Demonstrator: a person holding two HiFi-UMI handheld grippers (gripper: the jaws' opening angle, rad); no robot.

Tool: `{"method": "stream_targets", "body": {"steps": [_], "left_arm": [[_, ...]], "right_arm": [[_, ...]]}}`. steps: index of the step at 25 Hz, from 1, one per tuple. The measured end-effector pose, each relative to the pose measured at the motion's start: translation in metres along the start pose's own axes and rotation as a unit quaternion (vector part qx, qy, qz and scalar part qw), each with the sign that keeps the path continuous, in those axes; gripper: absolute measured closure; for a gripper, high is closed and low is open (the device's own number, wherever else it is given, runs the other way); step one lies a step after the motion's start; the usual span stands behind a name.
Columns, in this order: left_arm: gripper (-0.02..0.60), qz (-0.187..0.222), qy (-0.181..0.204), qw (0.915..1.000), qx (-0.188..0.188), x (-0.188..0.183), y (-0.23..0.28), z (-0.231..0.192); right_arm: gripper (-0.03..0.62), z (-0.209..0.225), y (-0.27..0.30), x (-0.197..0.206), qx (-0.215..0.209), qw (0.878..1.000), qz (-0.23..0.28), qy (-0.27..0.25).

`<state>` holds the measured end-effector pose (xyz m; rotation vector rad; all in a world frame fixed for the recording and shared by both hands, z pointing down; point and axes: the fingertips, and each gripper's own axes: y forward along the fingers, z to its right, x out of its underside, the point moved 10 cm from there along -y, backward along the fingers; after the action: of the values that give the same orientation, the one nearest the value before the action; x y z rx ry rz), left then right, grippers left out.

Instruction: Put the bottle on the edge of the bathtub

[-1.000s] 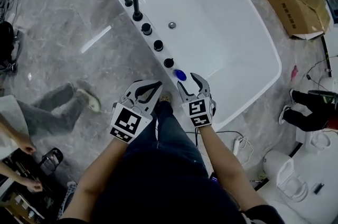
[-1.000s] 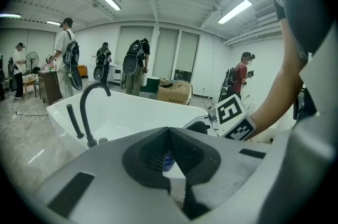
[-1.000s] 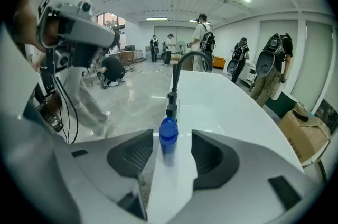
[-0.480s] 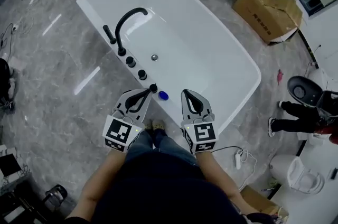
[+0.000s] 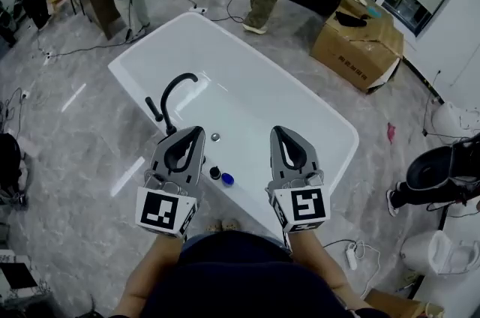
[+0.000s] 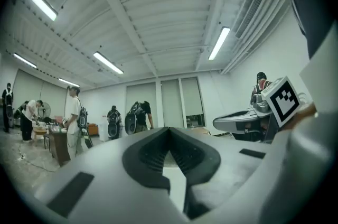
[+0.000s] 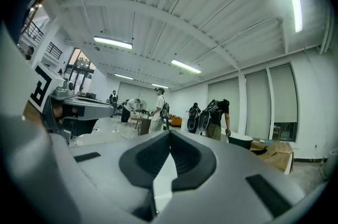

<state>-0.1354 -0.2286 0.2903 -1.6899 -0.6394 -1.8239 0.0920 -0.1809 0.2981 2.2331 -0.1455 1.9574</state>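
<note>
The bottle (image 5: 227,178), seen from above as a small blue cap, stands on the near edge of the white bathtub (image 5: 315,114), beside a black knob (image 5: 214,173). No gripper touches it. My left gripper (image 5: 196,131) and right gripper (image 5: 278,131) are held up side by side above the tub, pointing forward across the room. Both are shut with nothing between the fingers. In the left gripper view the left gripper (image 6: 169,129) has its tips together, and in the right gripper view the right gripper (image 7: 169,132) does too.
A black curved faucet (image 5: 171,95) and a hand shower rise from the tub's near edge. A cardboard box (image 5: 358,43) lies beyond the tub at right. Several people stand at the far end of the room. A power strip (image 5: 352,256) lies on the floor at right.
The right gripper has gone from open to shut, empty. Both grippers have lifted off the tub edge and now point forward. The bottle stays on the edge.
</note>
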Motion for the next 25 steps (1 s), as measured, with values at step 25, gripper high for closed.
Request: {"method": "stream_targets", "body": {"steps": [25], "left_arm": [[0.558, 0.025, 0.010, 0.9994, -0.020, -0.041, 0.004, 0.003]], "right_arm": [[0.566, 0.006, -0.008, -0.044, 0.002, 0.999, 0.032, -0.005]]}}
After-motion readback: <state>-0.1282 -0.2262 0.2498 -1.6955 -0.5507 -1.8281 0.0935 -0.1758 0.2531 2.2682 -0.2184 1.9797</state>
